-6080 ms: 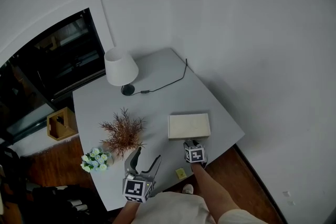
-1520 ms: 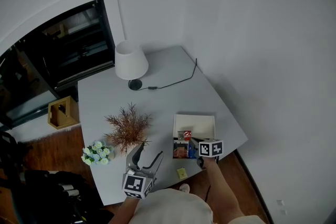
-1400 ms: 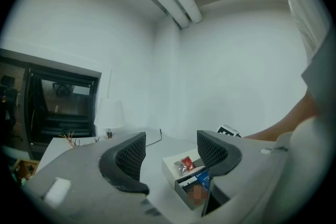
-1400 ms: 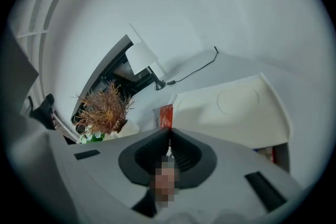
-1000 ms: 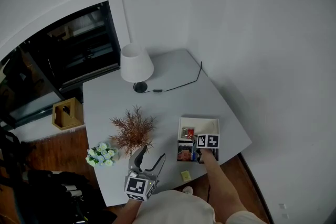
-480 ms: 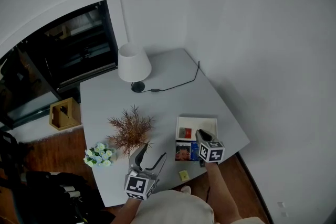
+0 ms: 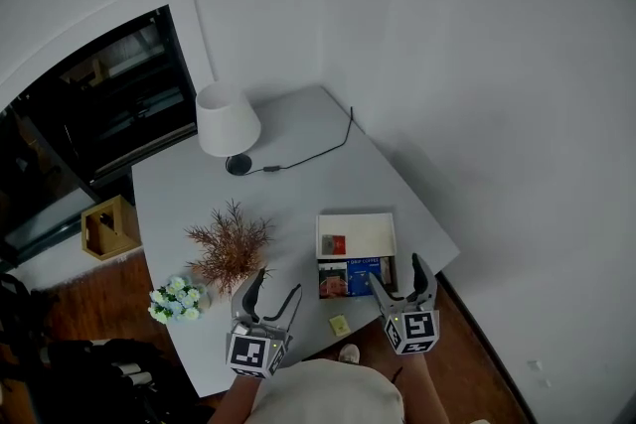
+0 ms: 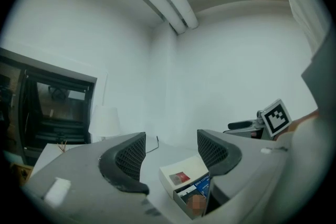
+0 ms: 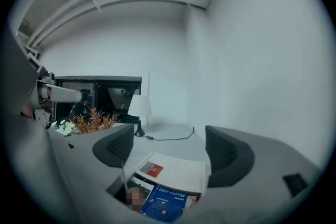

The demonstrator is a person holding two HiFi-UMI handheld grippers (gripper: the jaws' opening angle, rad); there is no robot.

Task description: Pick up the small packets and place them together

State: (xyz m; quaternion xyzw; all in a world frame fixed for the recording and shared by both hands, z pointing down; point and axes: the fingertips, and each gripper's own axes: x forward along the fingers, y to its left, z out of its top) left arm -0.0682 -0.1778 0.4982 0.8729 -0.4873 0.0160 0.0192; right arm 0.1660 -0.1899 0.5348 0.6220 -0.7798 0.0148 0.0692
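Observation:
A white box [image 7: 363, 231] lies on the grey table [image 7: 288, 189], and a small red packet [image 7: 334, 243] rests on its lid. At its near side an open compartment shows a blue drip-coffee packet [image 7: 366, 273] beside a brown one [image 7: 333, 280]. A small yellow packet [image 7: 341, 325] lies alone near the table's front edge. My right gripper [image 7: 397, 273] hovers above the box's near right corner; its jaws have just been opening and stand wide with nothing between them. To the left my left gripper [image 7: 275, 285] is open and empty too. The box [image 9: 181, 168], red packet [image 9: 154, 169] and blue packet [image 9: 167, 201] show below the right gripper [image 9: 170, 152]. The left gripper [image 8: 170, 152] looks level past the box [image 8: 184, 173].
A dried brown plant [image 7: 231, 248] and a small bunch of pale flowers [image 7: 171, 300] stand left of my left gripper. A white lamp [image 7: 228, 124] with a black cord [image 7: 308, 157] is at the back. The table's corner and edge [image 7: 452, 248] run close right of the box.
My right gripper has lifted off the box and drawn back toward me, and its jaws have gone from nearly shut to wide open. The left gripper has stayed put.

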